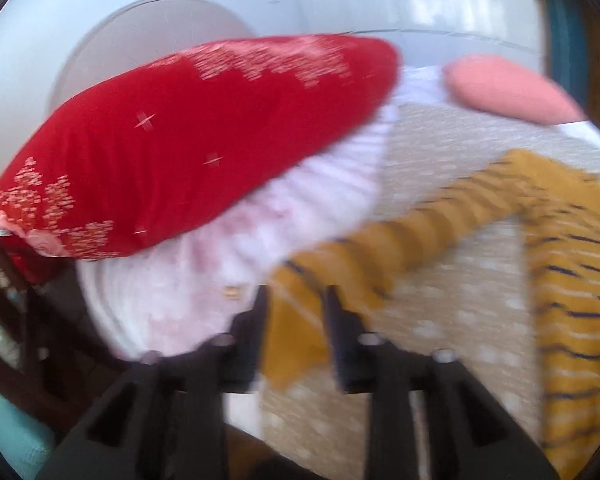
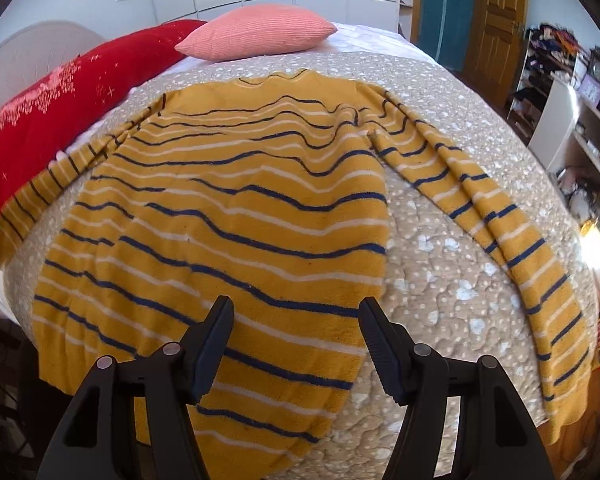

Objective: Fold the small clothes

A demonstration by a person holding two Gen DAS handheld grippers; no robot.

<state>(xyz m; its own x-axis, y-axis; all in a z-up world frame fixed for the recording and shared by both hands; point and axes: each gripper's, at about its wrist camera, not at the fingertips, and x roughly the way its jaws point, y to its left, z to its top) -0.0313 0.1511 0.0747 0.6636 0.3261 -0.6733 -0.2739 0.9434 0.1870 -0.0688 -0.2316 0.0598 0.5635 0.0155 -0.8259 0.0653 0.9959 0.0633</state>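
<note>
- Now, at the far left, my left tongs (image 1: 294, 300) sit at the cuff of the left sleeve (image 1: 400, 236), beside the red pillow (image 1: 180, 140). The cuff shows between the two fingers, but the blur means I cannot tell whether they pinch it.
- To fold that sleeve well, I judge I need a firm pinch on the cuff. Then I carry it low across the chest so it lands flat.
- In the middle, the striped yellow sweater (image 2: 236, 200) lies spread on the bed (image 2: 440, 260), neck towards the pink pillow (image 2: 260, 32).
- On the right, my right tongs (image 2: 296, 312) hang over the hem with fingers apart and nothing gripped. They could pin the body while the sleeve travels.
- Only the right view shows the whole garment, its wrinkles and the right sleeve (image 2: 500, 220). Only the left view shows the cuff up close.
</note>
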